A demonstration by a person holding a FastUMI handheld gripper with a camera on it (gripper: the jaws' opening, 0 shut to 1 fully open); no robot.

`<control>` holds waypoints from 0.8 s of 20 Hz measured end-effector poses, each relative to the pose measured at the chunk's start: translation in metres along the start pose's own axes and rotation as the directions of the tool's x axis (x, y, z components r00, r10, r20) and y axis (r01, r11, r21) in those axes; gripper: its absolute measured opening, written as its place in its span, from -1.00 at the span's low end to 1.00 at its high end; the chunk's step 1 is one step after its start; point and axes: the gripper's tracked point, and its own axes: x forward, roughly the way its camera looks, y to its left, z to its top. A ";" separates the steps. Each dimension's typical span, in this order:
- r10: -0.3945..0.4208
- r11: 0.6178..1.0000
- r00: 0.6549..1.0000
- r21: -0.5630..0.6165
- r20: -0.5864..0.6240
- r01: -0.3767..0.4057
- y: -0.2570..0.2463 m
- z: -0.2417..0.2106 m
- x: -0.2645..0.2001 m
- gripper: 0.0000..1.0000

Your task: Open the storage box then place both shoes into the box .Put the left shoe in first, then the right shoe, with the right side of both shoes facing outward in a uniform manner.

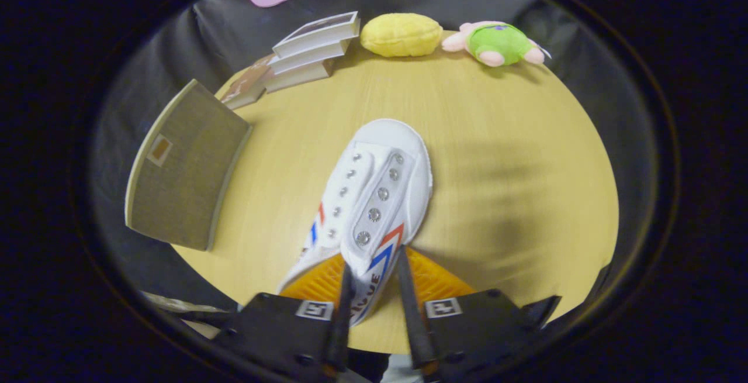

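Gripper view: jaws clamp white shoe [374, 196]; storage box [184, 166] closed.

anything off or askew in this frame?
Nothing damaged or spilled. The gripper is shut on the white shoe, holding its side wall. The stack of books sits fanned, not squared.

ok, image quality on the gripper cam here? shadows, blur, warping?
Gripper view: strong fisheye, so the round wooden table bulges and the stack of white books leans. A soft, broad shadow lies on the table beside the white canvas shoe. The shoe's edges look slightly smeared. The gripper fingers clamp the shoe's side, sharp.
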 end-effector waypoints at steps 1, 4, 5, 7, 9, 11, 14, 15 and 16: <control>-0.032 0.996 0.999 0.079 0.014 0.031 -0.010 0.003 0.000 -0.69; 0.020 0.941 1.000 0.338 0.010 -0.022 -0.001 0.005 -0.006 -0.91; 0.034 0.921 0.999 0.388 0.010 -0.035 0.000 0.005 -0.009 -0.92; 0.024 0.904 0.999 0.427 0.032 -0.036 0.002 0.010 -0.018 -0.92; 0.012 0.899 0.998 0.436 0.056 -0.035 0.010 0.016 -0.034 -0.92; 0.015 0.903 0.996 0.426 0.084 -0.049 0.029 0.023 -0.053 -0.92; 0.007 0.906 0.989 0.419 0.148 -0.068 0.064 0.042 -0.078 -0.92; 0.010 0.905 0.987 0.418 0.161 -0.078 0.078 0.048 -0.086 -0.92; 0.014 0.904 0.983 0.418 0.181 -0.090 0.092 0.055 -0.093 -0.92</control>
